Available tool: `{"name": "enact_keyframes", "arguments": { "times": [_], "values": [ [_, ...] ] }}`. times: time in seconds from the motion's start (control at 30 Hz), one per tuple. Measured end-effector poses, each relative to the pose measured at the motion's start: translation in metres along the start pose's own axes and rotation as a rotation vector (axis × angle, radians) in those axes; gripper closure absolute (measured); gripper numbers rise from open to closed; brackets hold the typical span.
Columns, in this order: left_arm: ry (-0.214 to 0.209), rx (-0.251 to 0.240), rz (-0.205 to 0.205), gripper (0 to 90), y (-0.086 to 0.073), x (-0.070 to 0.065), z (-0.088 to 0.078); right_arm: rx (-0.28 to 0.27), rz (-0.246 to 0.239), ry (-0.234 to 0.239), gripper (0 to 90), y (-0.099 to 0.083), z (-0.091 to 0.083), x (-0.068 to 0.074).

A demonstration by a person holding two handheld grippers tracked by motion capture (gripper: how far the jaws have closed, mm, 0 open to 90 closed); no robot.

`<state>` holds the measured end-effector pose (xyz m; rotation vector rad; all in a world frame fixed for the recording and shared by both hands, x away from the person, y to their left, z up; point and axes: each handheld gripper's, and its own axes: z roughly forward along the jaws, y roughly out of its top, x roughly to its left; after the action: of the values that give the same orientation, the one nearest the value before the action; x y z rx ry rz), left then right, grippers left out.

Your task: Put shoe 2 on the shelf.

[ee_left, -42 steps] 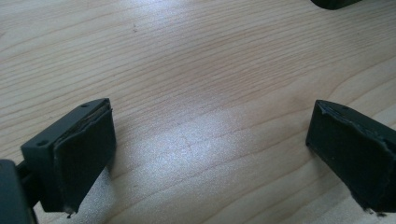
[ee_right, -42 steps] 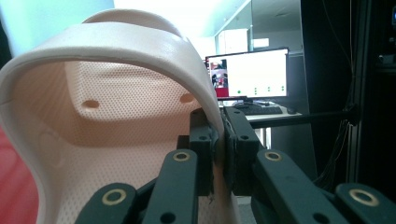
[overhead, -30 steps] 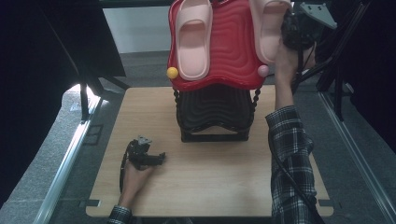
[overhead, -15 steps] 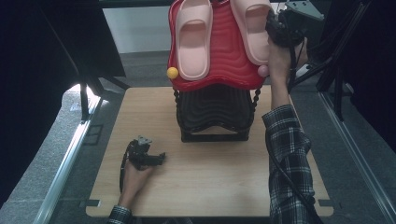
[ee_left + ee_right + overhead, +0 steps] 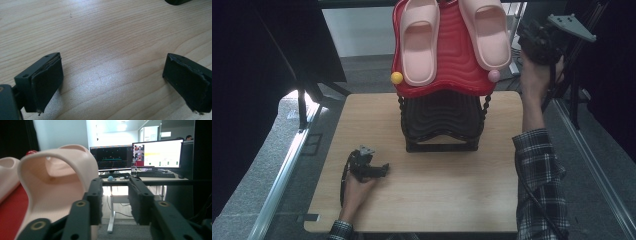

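Observation:
Two pink slippers lie side by side on the red wavy top shelf (image 5: 452,75) of a black rack (image 5: 442,120): the left slipper (image 5: 419,42) and the right slipper (image 5: 487,35). My right gripper (image 5: 524,36) hovers just right of the right slipper, apart from it. In the right gripper view its jaws (image 5: 115,187) stand open with nothing between them, and the right slipper (image 5: 57,185) rises close on their left. These jaws have just been opening, then closing a little. My left gripper (image 5: 384,169) rests open on the wooden table, jaws (image 5: 112,80) wide apart over bare wood.
A yellow ball (image 5: 397,77) and a pink ball (image 5: 494,75) cap the shelf's front corners. The rack stands at the back middle of the table (image 5: 437,200). Metal rails run along both sides. Monitors on a desk (image 5: 150,155) show far behind.
The right gripper carried the right slipper left onto the red shelf, let it go, then drew back to the right and slightly down. The left gripper has not moved.

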<state>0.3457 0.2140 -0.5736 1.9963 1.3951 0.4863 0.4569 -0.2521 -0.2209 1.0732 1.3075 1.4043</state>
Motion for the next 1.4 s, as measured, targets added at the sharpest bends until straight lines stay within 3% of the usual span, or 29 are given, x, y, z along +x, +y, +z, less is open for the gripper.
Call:
{"name": "enact_keyframes", "arguments": {
  "times": [0.1,0.17,0.33,0.47,0.77,0.93,1.0,1.1,1.23,1.4],
  "values": [
    [0.0,0.003,0.0,2.9,0.0,0.0,0.0,-0.012,-0.011,0.024,78.4,-0.012,-0.01,-0.011],
    [0.002,0.003,0.004,3.0,0.0,0.0,0.0,-0.029,-0.012,0.064,88.1,-0.029,-0.017,-0.019],
    [0.006,-0.004,-0.002,3.2,0.0,-0.001,0.0,-0.033,-0.028,0.113,89.7,-0.053,-0.021,-0.023],
    [0.007,-0.004,-0.002,3.2,-0.001,-0.001,0.0,-0.027,-0.013,0.167,89.7,-0.073,-0.019,-0.02],
    [0.007,-0.004,-0.002,3.1,-0.001,-0.001,0.0,-0.017,-0.04,0.192,89.7,-0.075,-0.013,-0.001],
    [0.007,-0.003,-0.002,3.1,-0.001,-0.001,0.0,-0.003,-0.124,0.236,89.7,-0.071,-0.005,0.017],
    [0.007,-0.003,-0.002,3.1,-0.001,-0.001,0.0,-0.003,-0.15,0.228,89.6,-0.067,-0.002,0.022],
    [0.006,-0.004,-0.002,3.1,-0.001,-0.001,0.0,0.008,-0.159,0.231,89.6,-0.062,0.001,0.024],
    [0.006,-0.001,-0.002,3.1,0.0,-0.001,0.0,0.029,-0.212,0.272,89.7,-0.053,0.006,0.031],
    [0.006,-0.001,-0.003,3.0,0.0,-0.001,0.0,0.038,-0.228,0.308,89.7,-0.05,0.009,0.03]
  ]
}}
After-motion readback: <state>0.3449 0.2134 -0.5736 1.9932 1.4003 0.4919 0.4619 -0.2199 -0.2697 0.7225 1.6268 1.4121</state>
